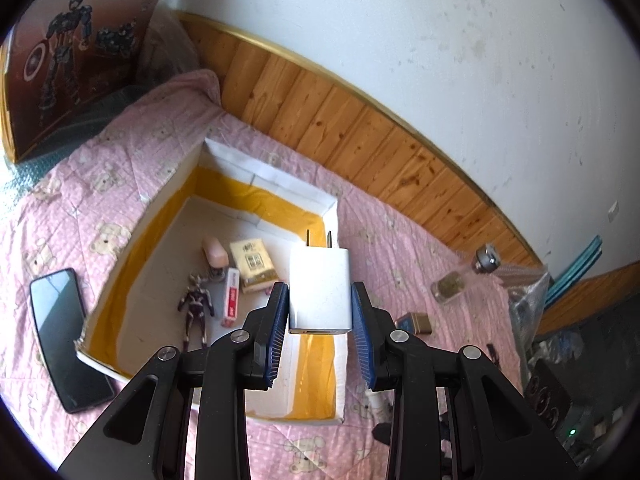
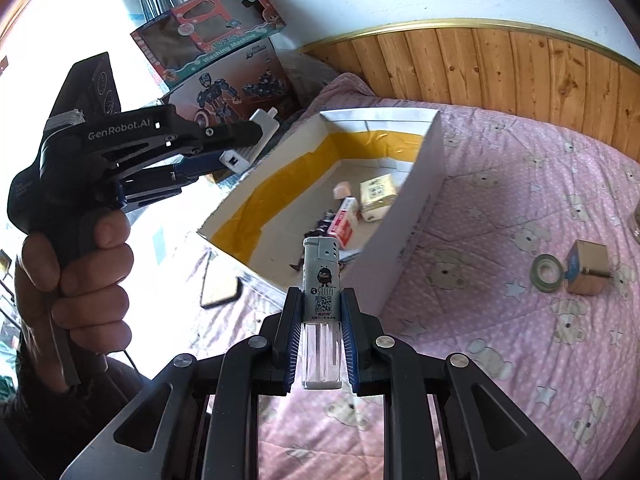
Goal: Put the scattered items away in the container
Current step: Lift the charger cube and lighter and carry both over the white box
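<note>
My left gripper (image 1: 319,294) is shut on a white USB charger (image 1: 320,280), prongs pointing away, above the near right part of the white cardboard box (image 1: 272,178) with yellow-taped walls. In the box lie a pink stapler (image 1: 216,254), a tissue pack (image 1: 254,266), a dark figure (image 1: 196,308) and a red-white stick (image 1: 232,294). My right gripper (image 2: 320,300) is shut on a silver lighter (image 2: 322,276), upright, just before the box's near wall (image 2: 416,200). In the right wrist view a hand (image 2: 92,272) holds the left gripper (image 2: 244,148) over the box's left side.
On the pink bear-print bedspread lie a black phone (image 1: 68,336), a glass bottle (image 1: 464,280), a gold box (image 2: 588,268) and a tape roll (image 2: 546,272). Toy boxes (image 2: 216,52) stand at the back left. A wood-panelled wall (image 1: 360,128) runs behind the bed.
</note>
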Motion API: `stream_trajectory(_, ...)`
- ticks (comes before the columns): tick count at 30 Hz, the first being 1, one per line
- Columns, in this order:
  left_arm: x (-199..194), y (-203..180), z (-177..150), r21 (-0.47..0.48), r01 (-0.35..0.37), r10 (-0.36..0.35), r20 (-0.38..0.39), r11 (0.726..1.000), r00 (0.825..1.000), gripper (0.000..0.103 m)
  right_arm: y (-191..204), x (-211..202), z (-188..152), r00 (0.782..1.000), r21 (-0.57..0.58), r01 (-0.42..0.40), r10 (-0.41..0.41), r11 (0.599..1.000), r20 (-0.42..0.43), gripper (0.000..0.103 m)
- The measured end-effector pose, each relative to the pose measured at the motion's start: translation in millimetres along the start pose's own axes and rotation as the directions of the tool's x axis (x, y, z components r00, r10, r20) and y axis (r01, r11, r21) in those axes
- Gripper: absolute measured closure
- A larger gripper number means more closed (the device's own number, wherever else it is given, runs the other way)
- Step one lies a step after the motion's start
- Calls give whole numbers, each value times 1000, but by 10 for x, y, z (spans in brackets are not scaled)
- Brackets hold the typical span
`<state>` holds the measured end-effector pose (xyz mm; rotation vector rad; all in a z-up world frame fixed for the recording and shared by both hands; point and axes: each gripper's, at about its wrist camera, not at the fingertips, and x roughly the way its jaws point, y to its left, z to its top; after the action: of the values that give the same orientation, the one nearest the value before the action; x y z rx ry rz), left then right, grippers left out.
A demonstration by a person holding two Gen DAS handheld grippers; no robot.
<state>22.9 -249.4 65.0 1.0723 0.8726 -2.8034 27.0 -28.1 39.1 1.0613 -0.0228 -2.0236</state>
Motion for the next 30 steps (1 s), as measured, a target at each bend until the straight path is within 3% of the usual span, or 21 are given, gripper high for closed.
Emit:
stream_trajectory(16,144,326,290,-72,-21,21,-3,997,1000,71,178,160,415,1000,-22,4,-3,1000,3,83)
stream_trajectory(30,536,500,446,-96,-83,78,-54,992,995,71,111,390,805,1000,-4,14,-14,1000,-8,83)
